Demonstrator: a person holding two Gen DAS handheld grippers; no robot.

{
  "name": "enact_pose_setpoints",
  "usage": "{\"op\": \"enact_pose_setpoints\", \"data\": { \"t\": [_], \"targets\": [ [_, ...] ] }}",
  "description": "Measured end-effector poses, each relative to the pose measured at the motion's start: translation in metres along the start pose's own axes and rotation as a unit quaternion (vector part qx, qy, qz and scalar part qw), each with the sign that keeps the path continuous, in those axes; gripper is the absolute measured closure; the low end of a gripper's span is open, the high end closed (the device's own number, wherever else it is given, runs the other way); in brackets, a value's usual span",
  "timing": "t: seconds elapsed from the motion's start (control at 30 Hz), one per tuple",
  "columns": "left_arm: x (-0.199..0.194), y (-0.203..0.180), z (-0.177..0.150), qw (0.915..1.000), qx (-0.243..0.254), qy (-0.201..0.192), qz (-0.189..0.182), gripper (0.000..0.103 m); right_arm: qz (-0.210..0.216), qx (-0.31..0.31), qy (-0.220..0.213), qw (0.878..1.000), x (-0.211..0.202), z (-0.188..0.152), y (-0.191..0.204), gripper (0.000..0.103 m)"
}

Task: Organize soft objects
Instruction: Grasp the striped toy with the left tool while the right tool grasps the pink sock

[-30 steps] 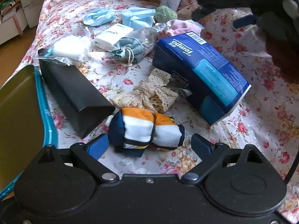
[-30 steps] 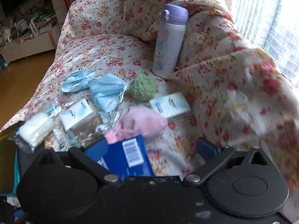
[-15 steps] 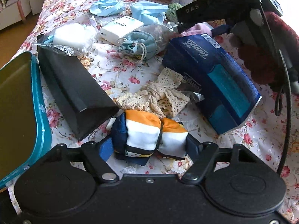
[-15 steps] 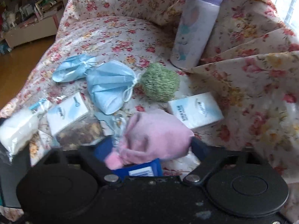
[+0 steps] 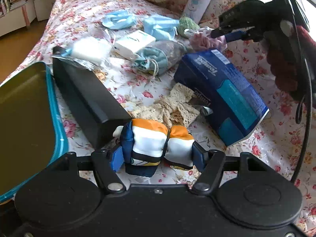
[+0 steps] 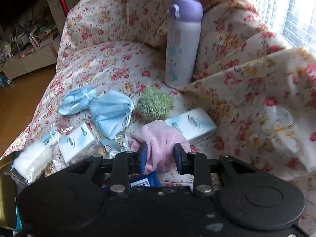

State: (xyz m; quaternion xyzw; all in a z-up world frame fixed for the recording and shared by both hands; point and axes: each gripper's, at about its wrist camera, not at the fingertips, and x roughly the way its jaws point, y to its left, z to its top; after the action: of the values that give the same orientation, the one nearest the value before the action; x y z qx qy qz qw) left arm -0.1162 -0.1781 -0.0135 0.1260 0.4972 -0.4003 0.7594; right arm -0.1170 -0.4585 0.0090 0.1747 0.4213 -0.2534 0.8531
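One striped bundle (image 5: 158, 144), seemingly crosswise, gripper-spanned.

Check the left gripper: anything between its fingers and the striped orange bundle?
Nothing visible. The left gripper is closing with the striped orange bundle directly between its fingers; the black box lies just beside it.

Matt floral cloth cover (image 6: 110, 59); fuzzy pink cloth (image 6: 161, 138); glossy plastic tissue pack (image 5: 227, 90); smooth satin pouch (image 5: 150, 140); matt black box (image 5: 88, 98).

The blue tissue pack (image 5: 221, 90), right of centre in the left wrist view, bears the brand "Tempo" upside down on its top and its near side.
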Motion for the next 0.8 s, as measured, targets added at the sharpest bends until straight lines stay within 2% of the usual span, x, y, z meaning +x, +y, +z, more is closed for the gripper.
{"op": "enact_pose_setpoints", "data": {
  "t": [0.17,0.2,0.23,0.27,0.37,0.47,0.5,0.53,0.57,0.63,0.8],
  "targets": [
    [-0.019,0.005,0.004,0.9998,-0.005,-0.018,-0.003,0.040,-0.005,0.014,-0.026,1.000,-0.029,0.003,-0.003,0.078],
    [-0.022,0.006,0.006,0.9997,-0.008,-0.021,-0.005,0.040,-0.006,0.014,-0.031,0.999,-0.037,0.003,-0.005,0.085],
    [-0.025,0.007,0.007,0.9997,-0.012,-0.021,-0.008,0.040,-0.006,0.012,-0.037,0.999,-0.044,0.004,-0.006,0.098],
    [-0.028,0.009,0.008,0.9996,-0.016,-0.021,-0.011,0.040,-0.008,0.010,-0.041,0.999,-0.052,0.004,-0.007,0.099],
    [-0.035,0.011,0.009,0.9994,-0.018,-0.028,-0.008,0.040,-0.007,0.001,-0.046,0.999,-0.072,0.002,-0.008,0.099],
    [-0.038,0.013,0.009,0.9993,-0.022,-0.030,-0.009,0.040,-0.012,-0.013,-0.039,0.999,-0.078,-0.001,-0.007,0.093],
    [-0.039,0.014,0.009,0.9992,-0.023,-0.030,-0.011,0.040,-0.016,-0.015,-0.039,0.999,-0.077,-0.001,-0.007,0.089],
    [-0.041,0.015,0.010,0.9991,-0.026,-0.032,-0.012,0.040,-0.021,-0.018,-0.035,0.999,-0.073,-0.001,-0.005,0.071],
    [-0.044,0.017,0.012,0.9989,-0.029,-0.034,-0.012,0.040,-0.024,-0.016,-0.030,0.999,-0.068,0.000,-0.004,0.040],
    [-0.051,0.019,0.017,0.9986,-0.032,-0.042,-0.004,0.040,-0.020,-0.007,-0.021,1.000,-0.054,0.001,-0.004,0.003],
    [-0.065,0.028,0.026,0.9977,-0.034,-0.059,0.003,0.040,-0.020,-0.003,0.008,1.000,-0.010,0.005,0.008,0.001]
  ]
}}
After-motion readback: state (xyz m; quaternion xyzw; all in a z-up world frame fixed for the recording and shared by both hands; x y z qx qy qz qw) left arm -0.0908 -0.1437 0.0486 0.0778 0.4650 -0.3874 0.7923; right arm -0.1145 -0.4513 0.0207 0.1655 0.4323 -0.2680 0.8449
